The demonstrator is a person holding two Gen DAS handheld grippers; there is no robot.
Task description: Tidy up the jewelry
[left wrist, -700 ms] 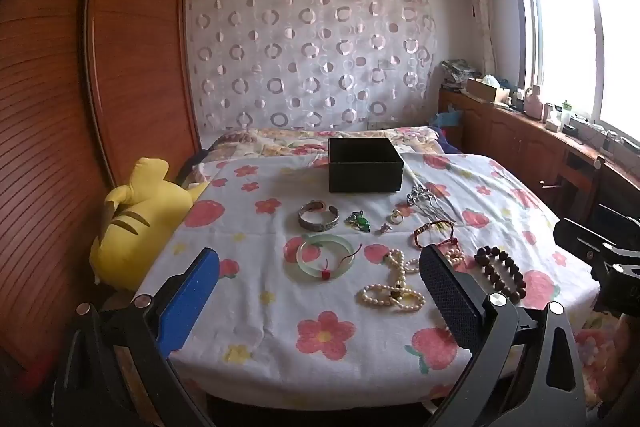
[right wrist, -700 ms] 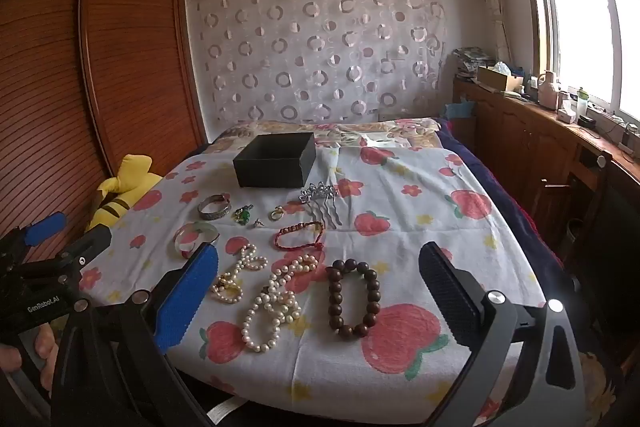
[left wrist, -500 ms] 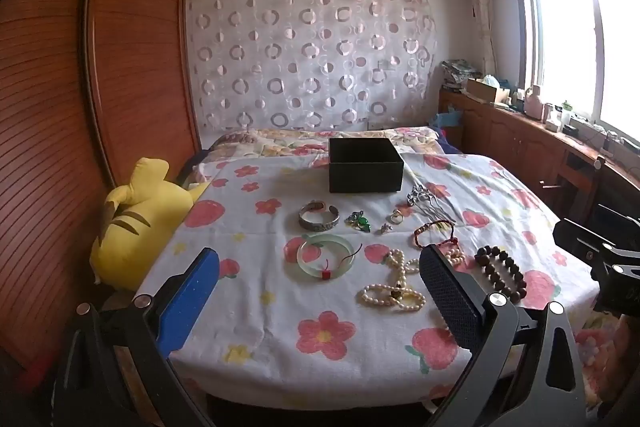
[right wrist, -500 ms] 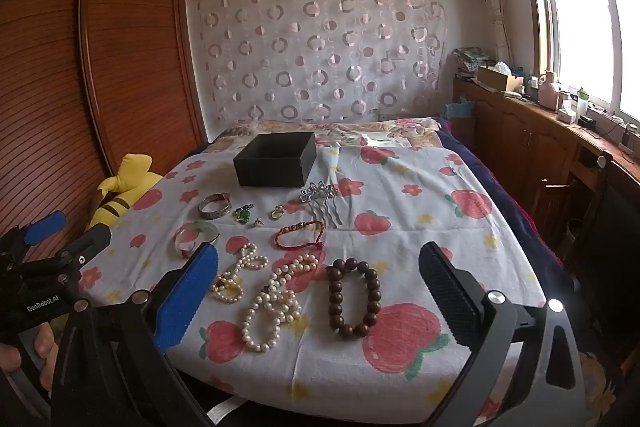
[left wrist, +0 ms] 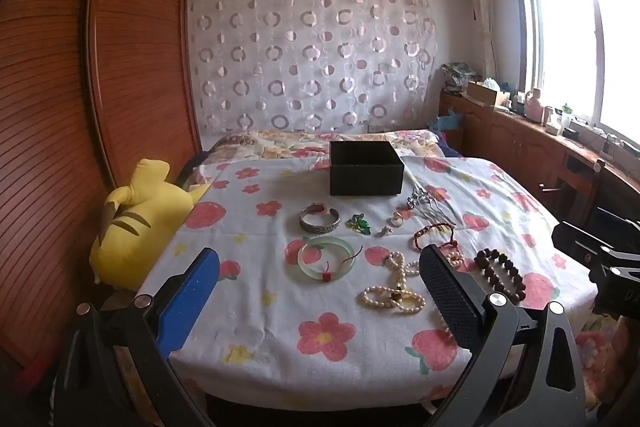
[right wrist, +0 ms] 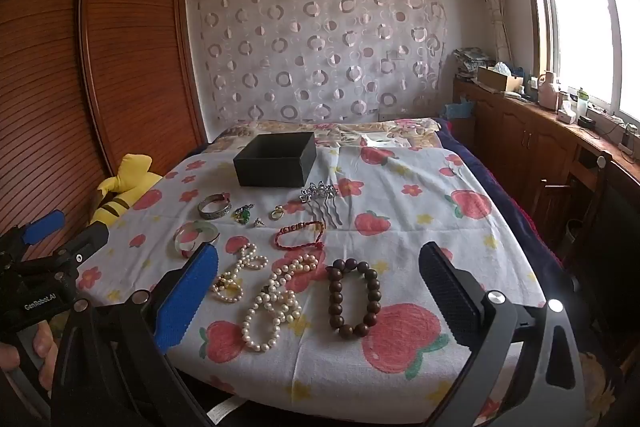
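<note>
Jewelry lies spread on a flowered bedspread [left wrist: 248, 307]. A black open box [left wrist: 366, 169] stands behind it, also in the right wrist view [right wrist: 276, 165]. I see a silver bangle [left wrist: 319, 218], a green jade bangle [left wrist: 326, 258], pearl strands [right wrist: 272, 301], a dark wooden bead bracelet [right wrist: 354, 297], a red cord bracelet [right wrist: 300, 235], a silver hair comb [right wrist: 322, 201] and small rings [right wrist: 277, 213]. My left gripper [left wrist: 318, 291] is open and empty near the bed's front edge. My right gripper [right wrist: 318, 289] is open and empty above the beads.
A yellow plush toy [left wrist: 140, 223] lies at the bed's left edge by a wooden wardrobe [left wrist: 60, 107]. A wooden counter [right wrist: 560, 143] with clutter runs under the window at right. A patterned curtain [left wrist: 312, 67] hangs behind the bed.
</note>
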